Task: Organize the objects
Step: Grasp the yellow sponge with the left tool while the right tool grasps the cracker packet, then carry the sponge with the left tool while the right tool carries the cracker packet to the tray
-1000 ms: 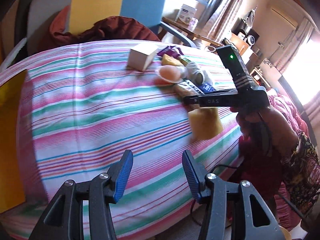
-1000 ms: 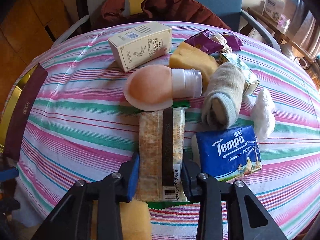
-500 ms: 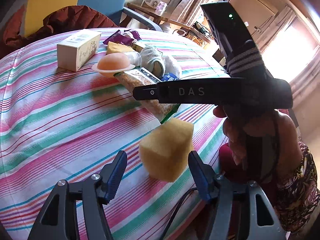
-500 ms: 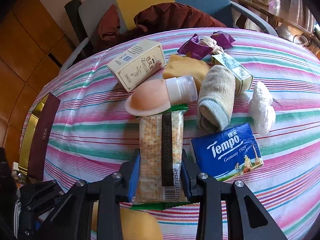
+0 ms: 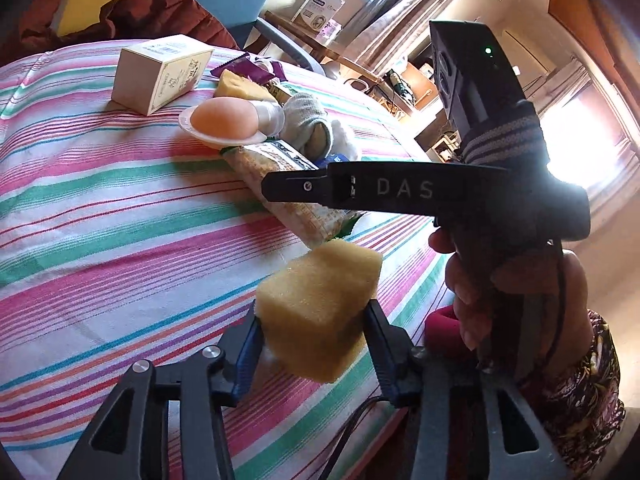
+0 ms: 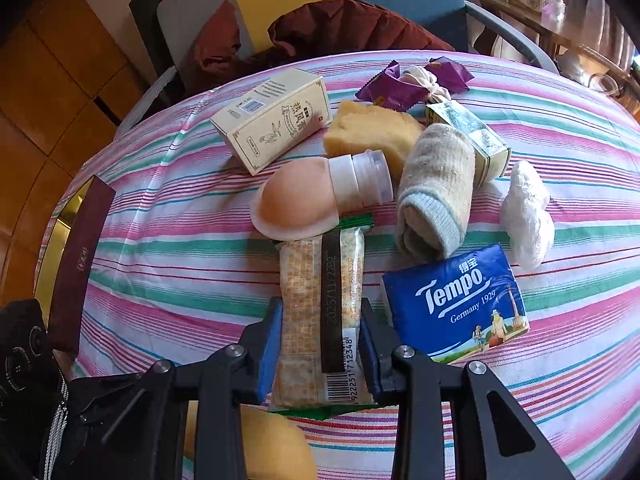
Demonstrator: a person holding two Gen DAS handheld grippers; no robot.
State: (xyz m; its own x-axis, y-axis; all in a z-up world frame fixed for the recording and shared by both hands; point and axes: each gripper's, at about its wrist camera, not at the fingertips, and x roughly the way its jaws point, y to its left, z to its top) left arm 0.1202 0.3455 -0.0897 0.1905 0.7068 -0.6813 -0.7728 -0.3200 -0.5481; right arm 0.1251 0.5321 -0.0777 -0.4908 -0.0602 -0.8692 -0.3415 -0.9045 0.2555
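Here the big round table [image 6: 168, 264] has a stripy cloth in pink, green and white. Everything else is told from the cracker pack [image 6: 320, 312], which lies near the table's close edge. The right gripper [image 6: 320, 344] has its jaws squeezed tight on the near end of this pack. Just right of the pack lies the blue tissue pack [image 6: 456, 304]. Past the pack's far end sits the peach bottle [image 6: 304, 200] with its clear cap, touching the pack. Farther behind is the cream box [image 6: 272, 120], and a rolled sock [image 6: 436, 192] lies to the right of the bottle. Closer than the pack, at the table's edge, is the yellow sponge [image 5: 320, 312]. The left gripper [image 5: 314, 344] has the sponge between its jaws, which are closing and already touch both its sides.
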